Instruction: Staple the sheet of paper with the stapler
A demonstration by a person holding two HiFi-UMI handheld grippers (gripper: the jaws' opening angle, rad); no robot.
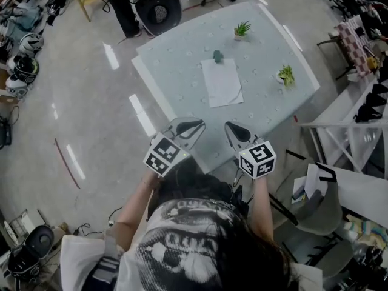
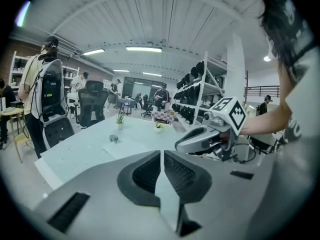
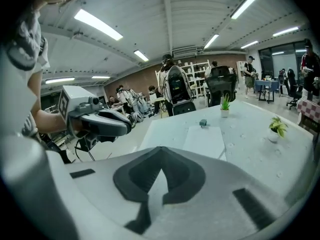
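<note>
A white sheet of paper (image 1: 222, 82) lies flat in the middle of the pale table (image 1: 182, 71). A small dark stapler (image 1: 217, 56) sits at the sheet's far edge. Both grippers hover side by side over the table's near edge, well short of the sheet. My left gripper (image 1: 195, 126) is shut with nothing in it, and so is my right gripper (image 1: 230, 128). The left gripper view shows its own shut jaws (image 2: 162, 154), the right gripper (image 2: 200, 138), the paper (image 2: 131, 145) and the stapler (image 2: 114, 139). In the right gripper view sit the paper (image 3: 205, 139) and stapler (image 3: 203, 123) beyond the shut jaws (image 3: 161, 165).
Two small potted plants stand on the table, one at the far edge (image 1: 242, 29) and one at the right (image 1: 285, 74). An office chair (image 1: 157, 8) stands past the far left corner. White racks (image 1: 351, 120) stand to the right of the table.
</note>
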